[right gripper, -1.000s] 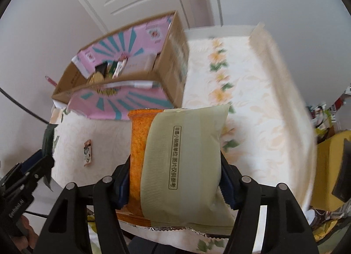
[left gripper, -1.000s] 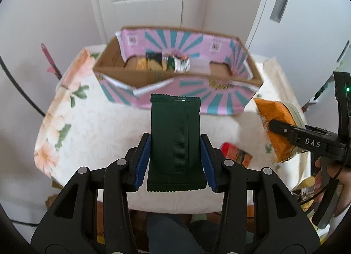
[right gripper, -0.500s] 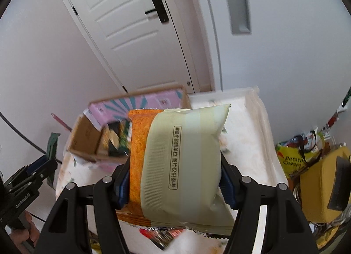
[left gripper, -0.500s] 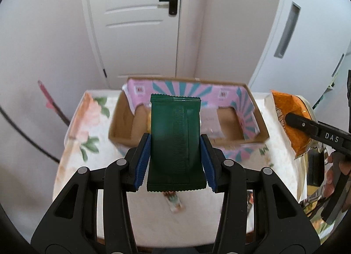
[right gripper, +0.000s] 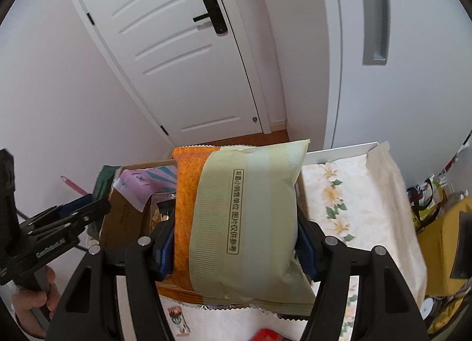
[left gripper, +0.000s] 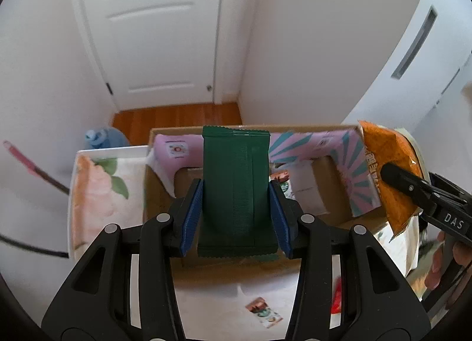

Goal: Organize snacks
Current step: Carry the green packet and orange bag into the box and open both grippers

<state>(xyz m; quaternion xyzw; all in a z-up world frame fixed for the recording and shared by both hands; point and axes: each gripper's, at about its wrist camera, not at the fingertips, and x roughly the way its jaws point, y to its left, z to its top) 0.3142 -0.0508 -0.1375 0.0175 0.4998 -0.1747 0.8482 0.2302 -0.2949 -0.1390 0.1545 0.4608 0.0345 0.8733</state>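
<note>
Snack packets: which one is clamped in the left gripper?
The dark green packet, plain and ribbed, in the left gripper. The right gripper grips the larger orange and pale green bag.

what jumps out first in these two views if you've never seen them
A dark green packet fills the middle of the left wrist view, clamped between the left gripper's blue fingers above an open cardboard box with pink and teal flaps. In the right wrist view a puffy orange and pale green bag is pinched in the right gripper, blocking most of the box.
</note>
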